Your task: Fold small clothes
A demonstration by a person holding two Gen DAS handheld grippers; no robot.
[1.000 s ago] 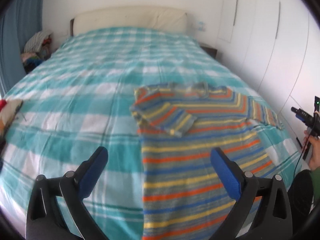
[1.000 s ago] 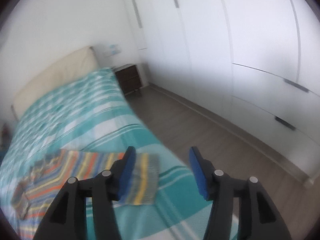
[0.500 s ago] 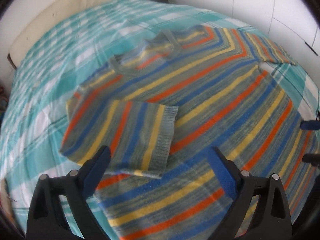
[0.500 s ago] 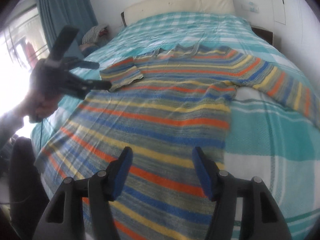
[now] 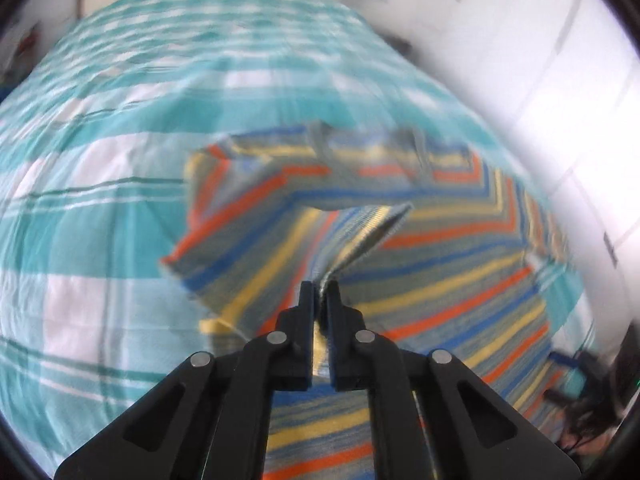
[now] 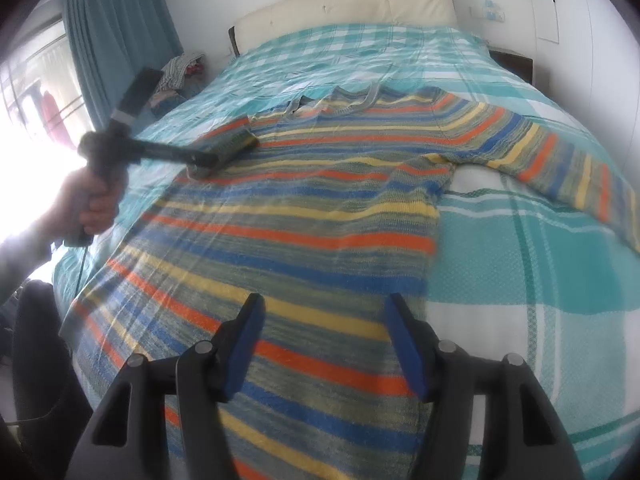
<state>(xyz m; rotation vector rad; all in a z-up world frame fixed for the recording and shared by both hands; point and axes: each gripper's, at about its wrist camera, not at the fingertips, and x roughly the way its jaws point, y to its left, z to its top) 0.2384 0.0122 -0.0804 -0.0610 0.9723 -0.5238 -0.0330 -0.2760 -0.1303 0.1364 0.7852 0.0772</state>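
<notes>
A striped knit sweater [image 6: 320,216] in orange, blue, yellow and grey lies flat on the bed. Its left sleeve [image 6: 234,140] is folded in over the chest. My left gripper [image 5: 320,286] is shut on the cuff edge of that sleeve [image 5: 256,232], and the fabric bunches up between the pads. The right wrist view shows the same gripper [image 6: 204,160] held by a hand [image 6: 90,208]. My right gripper [image 6: 324,320] hovers open above the sweater's lower body with nothing between its fingers. The other sleeve [image 6: 560,160] stretches out to the right.
The bed [image 6: 520,280] has a teal and white checked cover and a cream headboard [image 6: 344,8]. A blue curtain [image 6: 116,40] and a clothes pile [image 6: 180,68] are at the far left. A dark nightstand [image 6: 514,62] and white wardrobes [image 5: 540,60] are on the right.
My left gripper has moved in over the folded sleeve and closed on its cuff, lifting the edge. The right gripper swung from the wardrobe to the sweater, then held still.
</notes>
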